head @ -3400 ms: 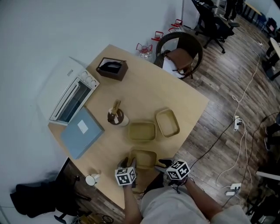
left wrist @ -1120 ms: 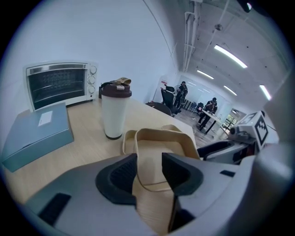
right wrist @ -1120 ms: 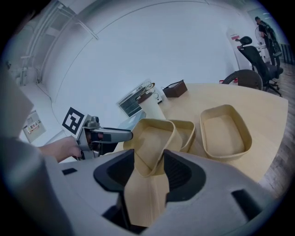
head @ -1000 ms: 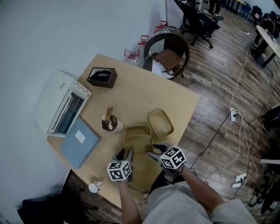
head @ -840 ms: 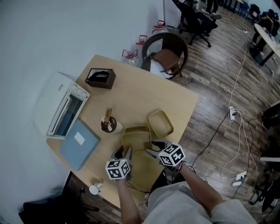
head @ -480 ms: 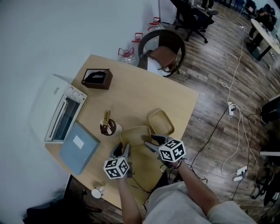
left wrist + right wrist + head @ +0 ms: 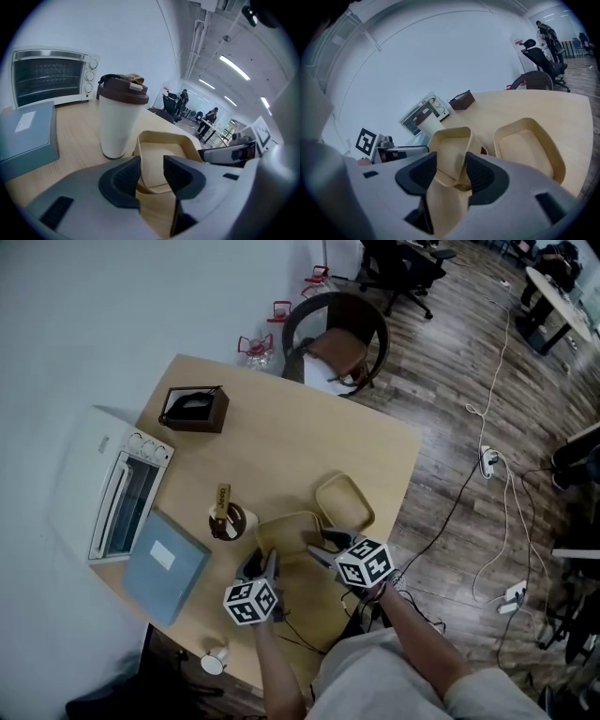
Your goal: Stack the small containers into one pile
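Gripping the near container (image 7: pixel 291 532) by its two closest corners, I have the fingers of my left gripper (image 7: pixel 151 172) on the left corner and those of my right gripper (image 7: pixel 451 171) on the right one. Each pair stands wide with the rounded corner wall between the pads. The left fingers have just been closing a little, and both pairs look pressed onto the wall, not loose. This container sits on the tabletop (image 7: pixel 281 446) straight ahead of me, and a second rim showing under it suggests it is already nested in another. The other container (image 7: pixel 344 502) lies open just beside it on the right, and a lidded cup (image 7: pixel 228 521) stands close on the left.

I judge these pale tubs to be light and thin-walled, stiff enough to hold their shape but likely to flex under a hard squeeze. Their sides look smooth and slope inward, so a pinch low down could slide. The rim at a corner, where the curve stiffens the wall, is the better hold. Two corner holds should carry it level, since a tilted tub would jam instead of nesting. Empty, it should lift with little force, so a gentle clench will do, minding the cup.
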{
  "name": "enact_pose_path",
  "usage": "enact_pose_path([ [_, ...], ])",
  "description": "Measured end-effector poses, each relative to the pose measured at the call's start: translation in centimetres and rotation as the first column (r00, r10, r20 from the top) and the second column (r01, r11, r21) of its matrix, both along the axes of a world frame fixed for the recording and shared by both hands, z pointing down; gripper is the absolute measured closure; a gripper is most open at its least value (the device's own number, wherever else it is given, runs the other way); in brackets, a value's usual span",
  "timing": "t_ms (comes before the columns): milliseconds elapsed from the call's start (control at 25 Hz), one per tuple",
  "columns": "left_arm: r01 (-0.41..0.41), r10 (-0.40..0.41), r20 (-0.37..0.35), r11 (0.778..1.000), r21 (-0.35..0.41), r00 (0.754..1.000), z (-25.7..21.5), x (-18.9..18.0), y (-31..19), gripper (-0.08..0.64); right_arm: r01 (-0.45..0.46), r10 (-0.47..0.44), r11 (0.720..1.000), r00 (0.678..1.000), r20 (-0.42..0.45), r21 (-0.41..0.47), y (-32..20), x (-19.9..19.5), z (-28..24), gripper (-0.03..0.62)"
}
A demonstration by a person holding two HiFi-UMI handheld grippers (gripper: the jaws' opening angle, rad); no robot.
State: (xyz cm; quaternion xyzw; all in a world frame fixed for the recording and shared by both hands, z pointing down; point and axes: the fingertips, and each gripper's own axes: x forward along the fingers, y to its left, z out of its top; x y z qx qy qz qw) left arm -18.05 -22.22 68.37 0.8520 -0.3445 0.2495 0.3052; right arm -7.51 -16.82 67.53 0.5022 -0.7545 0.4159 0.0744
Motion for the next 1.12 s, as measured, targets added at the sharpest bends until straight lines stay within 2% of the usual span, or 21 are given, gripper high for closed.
enact_pose_path([
  [520,-0.011,0.011,-0.009,0.999,-0.041,1.000,1.8,0.3,-0.7,0.413,0.004,-0.005,0.998,1.000,-0.004,-0.058,-0.2,0.2,2.2,0.393],
  [1120,-0.005,0.006,0.012,0.997,-0.074,1.000,2.5,-0.2,0.2,0.411,0.010,-0.007,0.994,1.000,0.021,-0.106,0.6,0.1,3.3,0.393],
])
